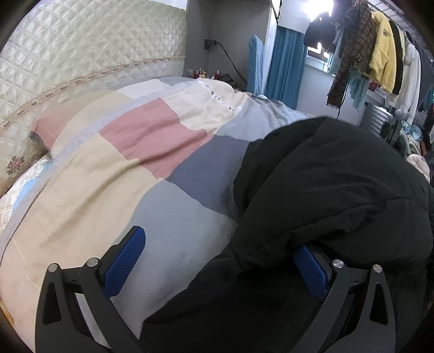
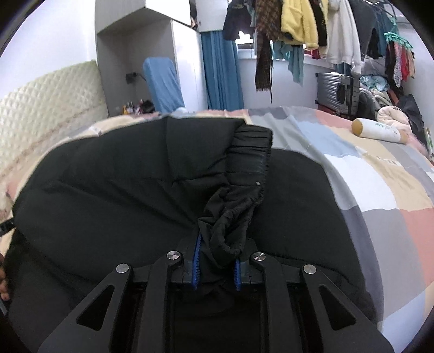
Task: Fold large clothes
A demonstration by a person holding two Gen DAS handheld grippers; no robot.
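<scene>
Currently: Right Gripper Clamping the Jacket Cuff

The black jacket (image 2: pixel 135 190) is lying spread on the bed, covering the near part of the patchwork quilt (image 2: pixel 366 176). One sleeve is lying folded across the body of the jacket, and its gathered elastic cuff (image 2: pixel 230 225) is ending between the jaws of the right gripper (image 2: pixel 217 267).

1. Right gripper: the jaws are standing close together, and the blue pads (image 2: pixel 197 260) are pressing on the bunched cuff fabric from both sides (the fabric is filling the whole gap between them).
2. Left gripper (image 1: pixel 217 260): the jaws are standing wide apart. The left pad (image 1: pixel 124 260) is hovering over bare quilt (image 1: pixel 135 152); the right pad (image 1: pixel 309 271) is sitting against a puffy fold of the jacket (image 1: pixel 325 184), which is overhanging it. Nothing is being pinched between the two pads.

Surroundings: a quilted cream headboard (image 1: pixel 81 49) is standing behind the bed, a white cylindrical cushion (image 2: pixel 377 130) is lying on the far side of the quilt, well apart from the jacket, and clothes are hanging on a rack (image 2: pixel 312 24) by the window.
</scene>
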